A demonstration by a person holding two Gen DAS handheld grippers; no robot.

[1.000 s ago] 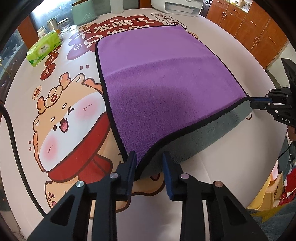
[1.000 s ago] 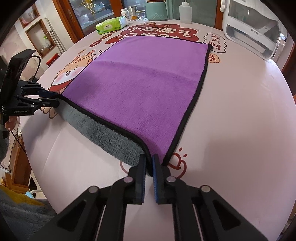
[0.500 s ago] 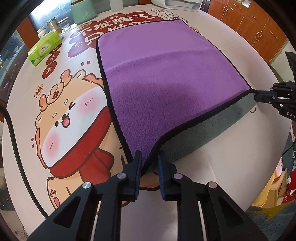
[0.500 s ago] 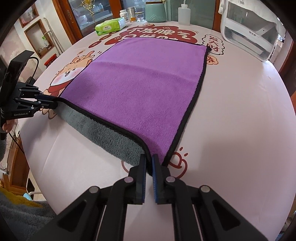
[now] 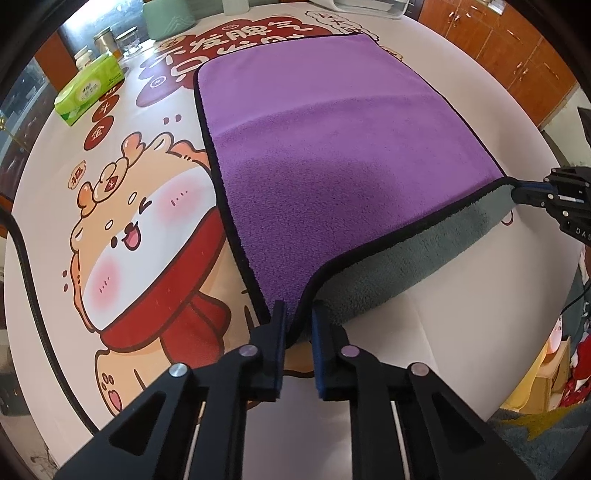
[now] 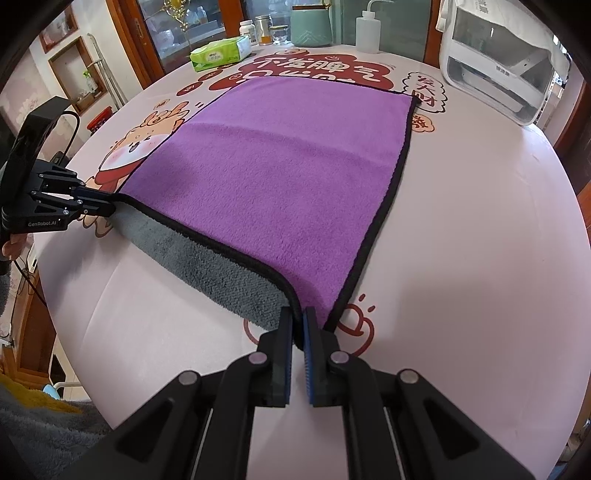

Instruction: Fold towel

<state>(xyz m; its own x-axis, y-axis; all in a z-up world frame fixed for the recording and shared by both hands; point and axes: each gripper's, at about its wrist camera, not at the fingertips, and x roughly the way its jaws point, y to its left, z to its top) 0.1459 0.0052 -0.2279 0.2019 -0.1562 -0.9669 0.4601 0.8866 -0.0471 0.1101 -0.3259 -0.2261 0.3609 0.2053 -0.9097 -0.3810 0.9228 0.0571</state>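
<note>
A purple towel [image 5: 343, 147] with a black hem and grey underside lies spread on the round table; it also shows in the right wrist view [image 6: 288, 177]. My left gripper [image 5: 297, 325] is shut on its near left corner and lifts it, showing the grey underside [image 5: 406, 266]. My right gripper [image 6: 298, 321] is shut on the near right corner, also raised. Each gripper shows in the other's view, the right gripper [image 5: 517, 190] at the right edge, the left gripper [image 6: 110, 203] at the left. The near hem hangs between them.
The table cover [image 5: 122, 229] has a cartoon print. A green tissue pack [image 5: 88, 92], jars [image 6: 264, 29], a green canister [image 6: 310, 22] and a squeeze bottle [image 6: 367, 31] stand at the far edge. A white appliance [image 6: 498, 70] sits at the far right. A black cable [image 5: 33, 295] runs on the left.
My left gripper has closed on the towel's near left corner. Both grippers have lifted the near edge a little higher. The right gripper has stayed shut on its corner.
</note>
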